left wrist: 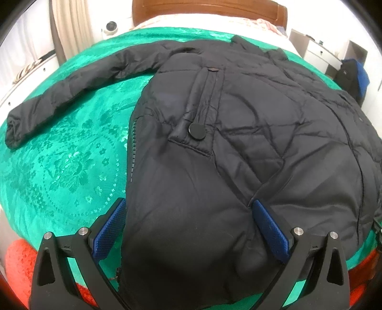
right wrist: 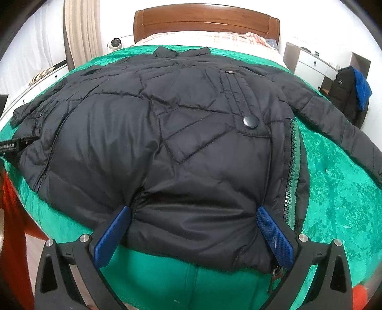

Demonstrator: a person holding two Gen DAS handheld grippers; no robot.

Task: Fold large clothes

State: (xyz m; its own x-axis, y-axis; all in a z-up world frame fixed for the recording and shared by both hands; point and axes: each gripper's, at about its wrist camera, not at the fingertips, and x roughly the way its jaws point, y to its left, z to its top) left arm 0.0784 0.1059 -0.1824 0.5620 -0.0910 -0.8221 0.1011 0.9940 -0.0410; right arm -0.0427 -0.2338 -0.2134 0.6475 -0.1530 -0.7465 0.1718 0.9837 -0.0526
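Black quilted jacket [left wrist: 238,124] spread flat on the green blanket [left wrist: 66,162] covering the bed, one sleeve [left wrist: 59,95] stretched out to the side, hem at the near edge. Left gripper [left wrist: 188,207] and right gripper [right wrist: 193,214] both at the hem, blue fingers [right wrist: 112,236] spread wide with puffy fabric bulging between them. Wooden headboard [right wrist: 205,16] beyond.

jacket [right wrist: 179,133] flat on bedspread [right wrist: 339,195], headboard [right wrist: 205,19] behind, both grippers at near hem, l [left wrist: 188,207] & r [right wrist: 193,215]
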